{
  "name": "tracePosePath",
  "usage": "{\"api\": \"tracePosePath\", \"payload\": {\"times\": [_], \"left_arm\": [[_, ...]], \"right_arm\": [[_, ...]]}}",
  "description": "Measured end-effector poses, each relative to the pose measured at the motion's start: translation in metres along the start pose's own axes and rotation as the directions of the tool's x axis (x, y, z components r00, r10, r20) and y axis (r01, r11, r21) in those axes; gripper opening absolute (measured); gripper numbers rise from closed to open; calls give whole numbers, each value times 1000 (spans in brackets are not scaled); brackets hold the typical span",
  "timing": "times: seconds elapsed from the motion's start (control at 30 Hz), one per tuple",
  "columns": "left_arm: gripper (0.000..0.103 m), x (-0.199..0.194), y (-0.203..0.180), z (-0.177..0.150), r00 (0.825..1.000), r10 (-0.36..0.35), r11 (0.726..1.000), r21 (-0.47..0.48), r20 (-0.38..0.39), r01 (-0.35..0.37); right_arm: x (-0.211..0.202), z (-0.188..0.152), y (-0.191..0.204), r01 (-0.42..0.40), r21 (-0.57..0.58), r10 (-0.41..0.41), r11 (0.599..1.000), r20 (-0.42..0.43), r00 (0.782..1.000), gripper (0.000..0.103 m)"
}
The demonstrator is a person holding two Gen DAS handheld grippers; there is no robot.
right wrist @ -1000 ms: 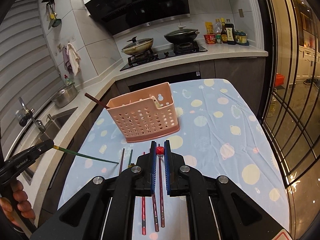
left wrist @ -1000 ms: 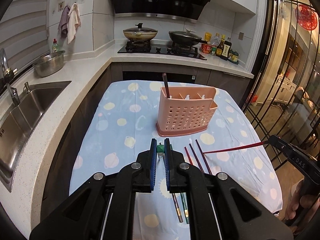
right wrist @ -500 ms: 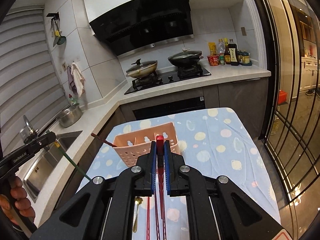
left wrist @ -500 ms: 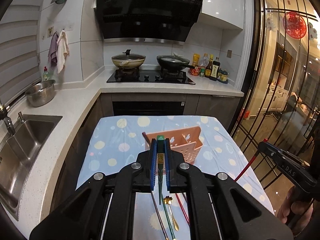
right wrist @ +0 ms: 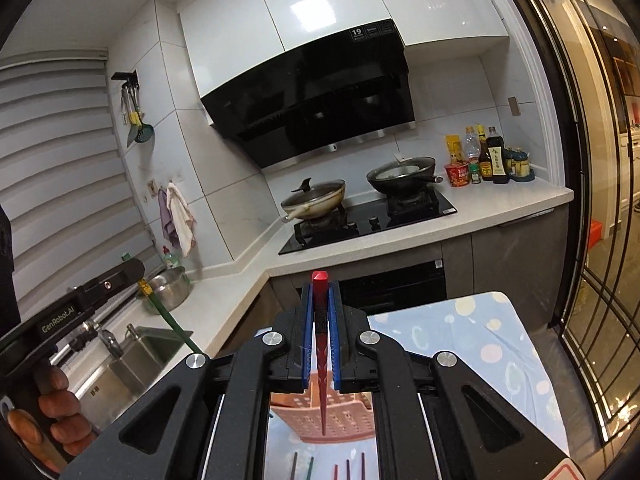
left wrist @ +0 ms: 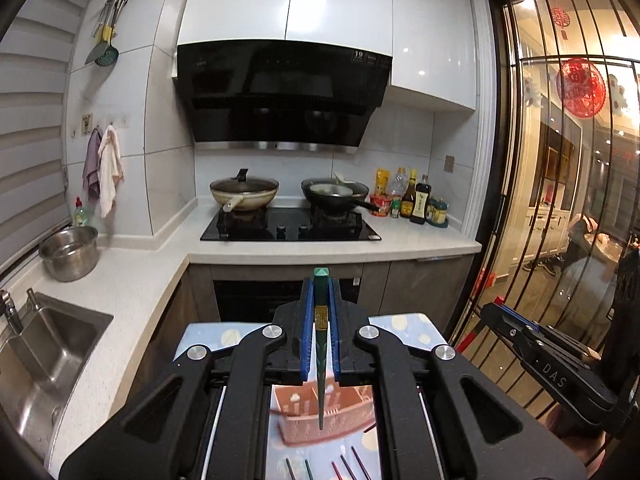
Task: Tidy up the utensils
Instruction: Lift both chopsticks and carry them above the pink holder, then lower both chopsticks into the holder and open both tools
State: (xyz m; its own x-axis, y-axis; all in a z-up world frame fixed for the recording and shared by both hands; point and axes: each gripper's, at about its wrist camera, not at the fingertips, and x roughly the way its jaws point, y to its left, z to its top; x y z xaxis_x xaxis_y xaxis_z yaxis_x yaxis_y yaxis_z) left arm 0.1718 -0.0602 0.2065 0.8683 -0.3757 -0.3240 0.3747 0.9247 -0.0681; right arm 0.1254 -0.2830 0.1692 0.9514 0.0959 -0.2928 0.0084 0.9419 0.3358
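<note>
While both grippers sit high above the table (left wrist: 404,322), each pinches 1 chopstick; the left gripper (left wrist: 320,320) has its blue pads closed narrow on a green chopstick (left wrist: 320,360), whose square top pokes out beyond the fingertips at 12 o'clock and whose tip hangs toward 6 o'clock over the pink basket (left wrist: 300,420); in the left wrist view the basket stands on the dotted blue cloth, seen through the gap under the jaws; below it, toward 6 o'clock, several loose chopsticks (left wrist: 348,466) lie on the cloth, dark, green and red, apart from the basket; the right gripper (left wrist: 492,312) shows at 3 o'clock in this view, with a red stick end just under its nose.

In the right wrist view the right gripper (right wrist: 320,320) is likewise clamped narrow on a red chopstick (right wrist: 321,360); its red cap sticks up at 12 o'clock and its point hangs down over the basket (right wrist: 344,420); 5 loose chopsticks (right wrist: 348,470) lie on the cloth at 6 o'clock; the left gripper (right wrist: 124,272) enters at 9 o'clock, held by a hand (right wrist: 60,412) at 8 o'clock, the green chopstick (right wrist: 172,320) slanting down from it toward 5 o'clock.

Behind, at 12 o'clock, a hob (left wrist: 290,226) carries 2 pans; a sink (left wrist: 40,352) lies at 9 o'clock in the left view, a steel bowl (left wrist: 70,252) beside it.
</note>
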Motion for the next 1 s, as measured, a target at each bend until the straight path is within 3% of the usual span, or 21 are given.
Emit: {"api": "tracePosePath", "payload": {"times": [0.23, 0.53, 0.8, 0.87, 1.0], "left_arm": [[7, 33, 9, 0, 1000, 21, 1000, 3, -4, -20], [7, 70, 28, -28, 996, 26, 999, -31, -80, -29], [7, 85, 35, -46, 990, 31, 998, -49, -135, -38], [7, 87, 36, -49, 989, 33, 998, -54, -147, -41], [9, 86, 38, -50, 987, 53, 996, -66, -154, -64]], "right_arm": [[42, 7, 14, 3, -20, -3, 1000, 11, 1000, 7], [90, -18, 5, 44, -23, -46, 999, -78, 996, 7], [107, -43, -2, 100, -61, -108, 993, -137, 985, 7], [107, -46, -5, 105, -51, -111, 993, -138, 984, 10], [100, -46, -8, 118, -38, -122, 992, -123, 985, 26]]}}
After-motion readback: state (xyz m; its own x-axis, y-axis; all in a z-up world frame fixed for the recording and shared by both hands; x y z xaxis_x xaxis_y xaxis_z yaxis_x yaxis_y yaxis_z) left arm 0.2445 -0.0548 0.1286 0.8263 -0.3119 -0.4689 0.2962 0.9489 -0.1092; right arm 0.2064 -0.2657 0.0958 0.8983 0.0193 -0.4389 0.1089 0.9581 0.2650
